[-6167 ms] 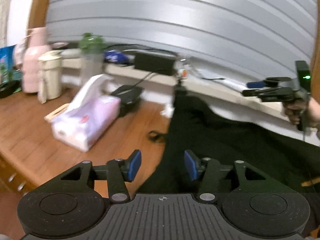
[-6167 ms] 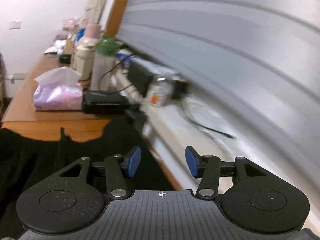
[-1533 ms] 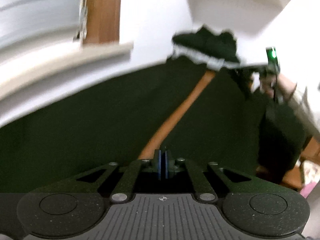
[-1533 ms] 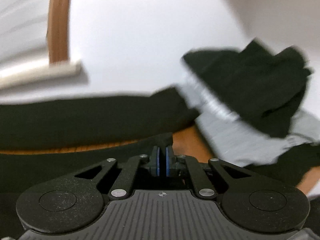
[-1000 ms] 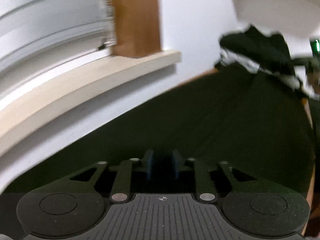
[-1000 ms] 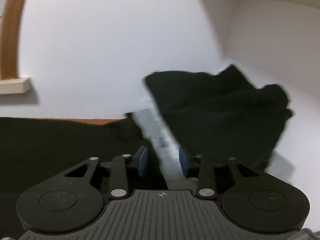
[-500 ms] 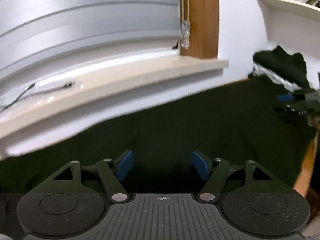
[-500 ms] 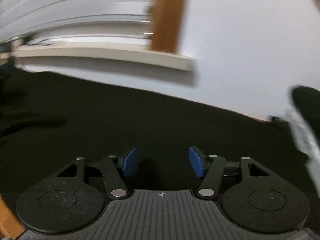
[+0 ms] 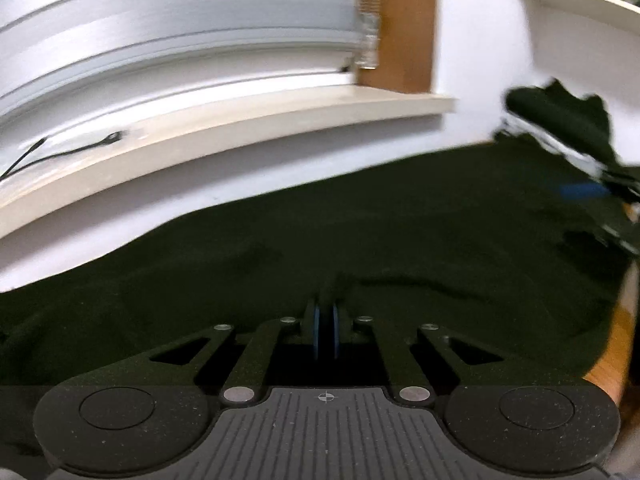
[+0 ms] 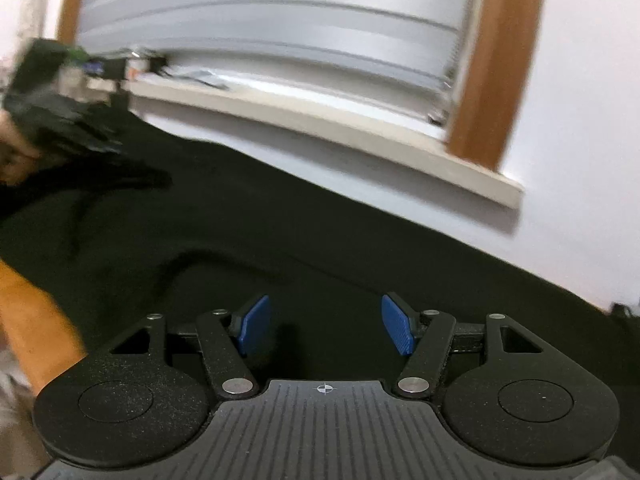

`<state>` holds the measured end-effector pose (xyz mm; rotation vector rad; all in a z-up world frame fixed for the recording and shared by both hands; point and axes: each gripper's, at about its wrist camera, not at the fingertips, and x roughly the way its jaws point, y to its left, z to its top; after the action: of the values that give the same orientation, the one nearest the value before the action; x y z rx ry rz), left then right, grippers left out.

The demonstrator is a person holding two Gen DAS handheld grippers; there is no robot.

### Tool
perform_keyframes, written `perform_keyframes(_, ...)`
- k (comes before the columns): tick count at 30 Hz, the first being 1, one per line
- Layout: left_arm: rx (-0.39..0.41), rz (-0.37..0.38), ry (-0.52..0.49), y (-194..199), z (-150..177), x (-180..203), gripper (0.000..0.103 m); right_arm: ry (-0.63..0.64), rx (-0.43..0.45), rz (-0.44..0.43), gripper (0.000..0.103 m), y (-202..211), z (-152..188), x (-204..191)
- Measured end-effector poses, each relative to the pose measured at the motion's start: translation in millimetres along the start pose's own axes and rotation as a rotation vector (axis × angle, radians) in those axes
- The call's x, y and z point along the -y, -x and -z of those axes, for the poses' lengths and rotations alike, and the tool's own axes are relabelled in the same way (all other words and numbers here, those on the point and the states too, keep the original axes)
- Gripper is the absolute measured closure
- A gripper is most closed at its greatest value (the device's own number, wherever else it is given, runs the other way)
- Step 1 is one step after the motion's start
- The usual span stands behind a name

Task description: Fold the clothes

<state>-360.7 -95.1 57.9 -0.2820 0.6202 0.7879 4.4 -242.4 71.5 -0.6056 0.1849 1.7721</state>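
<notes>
While spread flat, black garment (image 9: 400,232) — pinched in just-closed left gripper (image 9: 325,330) jaws, beneath wide right gripper (image 10: 326,330) jaws.

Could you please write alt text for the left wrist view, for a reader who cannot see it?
The left claw is shut, pinching a fold of a black garment spread over a wooden table. Behind it run a pale windowsill and blinds.

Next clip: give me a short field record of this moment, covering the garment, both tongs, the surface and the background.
garment: black garment spread flat over the wooden table
left tongs: just closed, pads pinching a raised fold of the garment
right tongs: open above the garment, nothing gripped
background: windowsill, blinds
other clothes: dark pile at the far right of the left view
</notes>
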Motion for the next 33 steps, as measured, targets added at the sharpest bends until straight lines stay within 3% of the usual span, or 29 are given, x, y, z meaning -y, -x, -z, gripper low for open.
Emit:
perform_keyframes(2, -0.02, -0.005, 0.015, -9.3, 0.2, -3.7, 0.093, 0.021, 0.02, -0.057, 0.041, 0.9, -7.4, -16.9)
perform_keyframes(5, -0.02, -0.034, 0.022, -7.5, 7.0, -5.4, 0.074, 0.067, 0.04, -0.142, 0.041, -1.1, -15.6, -43.4)
perform_keyframes(6, -0.009, -0.042, 0.027, -1.8, 8.9, -6.4, 0.063, 0.081, 0.04, -0.171, 0.041, -3.3, -18.2, -52.5)
perform_keyframes(10, 0.04, -0.062, 0.057, 28.4, 18.1, -9.7, 0.055, 0.123, 0.027, -0.263, 0.041, -18.2, -29.1, -81.4)
perform_keyframes(16, 0.1, -0.101, 0.041, 86.0, 38.9, 1.2, 0.05, 0.215, -0.011, -0.401, 0.044, -30.3, -35.9, -117.5)
perform_keyframes(18, 0.114, -0.087, 0.036, 98.5, 45.5, 8.4, 0.05, 0.245, -0.04, -0.427, 0.074, -38.4, -38.3, -124.6)
perform_keyframes(19, 0.125, -0.077, 0.031, 103.0, 48.6, 13.7, 0.052, 0.247, -0.055, -0.44, 0.1, -43.2, -41.0, -125.1)
perform_keyframes(21, 0.147, -0.055, 0.021, 111.4, 54.8, 24.7, 0.056, 0.213, -0.044, -0.439, 0.101, -47.3, -48.5, -118.8)
perform_keyframes(22, 0.157, -0.027, 0.019, 116.0, 58.5, 29.7, 0.064, 0.178, -0.036, -0.438, 0.102, -52.0, -55.5, -112.3)
perform_keyframes(23, 0.161, -0.001, 0.017, 117.3, 61.1, 35.8, 0.067, 0.142, -0.028, -0.436, 0.102, -56.7, -62.5, -105.8)
perform_keyframes(28, 0.127, 0.073, -0.052, 109.0, 71.3, 72.9, 0.065, 0.064, -0.056, -0.385, 0.102, -88.1, -69.1, -88.3)
perform_keyframes(31, 0.084, 0.059, -0.117, 91.3, 74.2, 91.2, 0.055, 0.045, -0.083, -0.363, 0.101, -101.7, -64.7, -83.4)
perform_keyframes(33, 0.06, 0.028, -0.155, 80.0, 74.0, 98.2, 0.054, 0.034, -0.085, -0.358, 0.099, -103.4, -62.7, -82.0)
